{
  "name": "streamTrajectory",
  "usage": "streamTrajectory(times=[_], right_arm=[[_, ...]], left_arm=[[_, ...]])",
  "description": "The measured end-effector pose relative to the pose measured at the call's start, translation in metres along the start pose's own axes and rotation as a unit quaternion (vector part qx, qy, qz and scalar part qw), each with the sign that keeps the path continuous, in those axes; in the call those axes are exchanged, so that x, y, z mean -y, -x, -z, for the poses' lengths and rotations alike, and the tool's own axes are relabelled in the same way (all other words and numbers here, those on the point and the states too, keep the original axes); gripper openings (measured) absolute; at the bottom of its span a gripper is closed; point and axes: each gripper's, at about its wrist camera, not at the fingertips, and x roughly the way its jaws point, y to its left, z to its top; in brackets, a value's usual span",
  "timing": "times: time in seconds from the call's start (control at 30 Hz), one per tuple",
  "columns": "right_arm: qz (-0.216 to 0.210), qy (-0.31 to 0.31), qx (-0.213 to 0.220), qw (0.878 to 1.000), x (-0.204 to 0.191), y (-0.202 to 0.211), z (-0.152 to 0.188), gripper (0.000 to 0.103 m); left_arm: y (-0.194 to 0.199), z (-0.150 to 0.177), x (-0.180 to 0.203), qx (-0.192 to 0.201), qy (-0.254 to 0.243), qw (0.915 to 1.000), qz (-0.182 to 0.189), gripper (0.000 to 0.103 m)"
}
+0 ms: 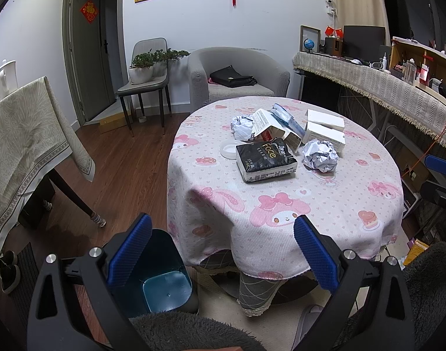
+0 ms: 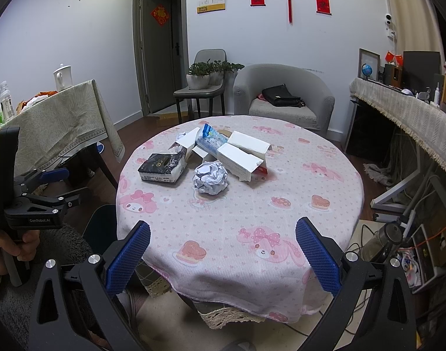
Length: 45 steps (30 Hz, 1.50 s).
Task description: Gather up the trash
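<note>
Both grippers (image 1: pixel 223 248) (image 2: pixel 223 251) hung released; at twelve o'clock on the table (image 1: pixel 325 204) a black tissue pack (image 1: pixel 265 158) read "Face"

"Face" on black tissue pack (image 1: pixel 265 158); "GenRobot.AI" on left tool (image 2: pixel 57 187).

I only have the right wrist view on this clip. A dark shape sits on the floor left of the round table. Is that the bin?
Observer: Yes. The left wrist view shows an open dark bin with a blue liner, beside the round table.
Operator: Anything in it?
Observer: None visible; the blue bottom looks bare.
Operator: I count one crumpled paper ball. Any more?
Observer: Two. Besides the near paper ball, a second paper ball lies behind the black tissue pack.
Operator: Is the left gripper open?
Observer: Yes, the left gripper is open and holds nothing.
</note>
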Motion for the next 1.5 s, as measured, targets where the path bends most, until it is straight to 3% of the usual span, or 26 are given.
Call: streamTrajectory(times=[0.43, 0.67, 0.87, 1.5], right_arm=[[0.000, 0.000, -0.002, 1.000, 0.000, 0.001, -0.001, 0.100], [-0.013, 0.003, 0.002, 1.000, 0.000, 0.000, 0.001, 0.100], [-0.011, 0.014, 0.004, 1.000, 0.003, -0.007, 0.009, 0.100], [-0.031, 0.046, -0.021, 0.998, 0.036, -0.058, -0.029, 0.100]], left_arm=[[0.000, 0.000, 0.000, -0.001, 0.000, 1.0000, -0.001, 0.099], [0.002, 0.000, 0.006, 0.005, -0.020, 0.9995, -0.023, 0.099], [0.003, -0.008, 0.011, 0.005, -0.007, 1.0000, 0.004, 0.099], [-0.056, -0.033, 0.036, -0.023, 0.033, 0.9990, 0.019, 0.099]])
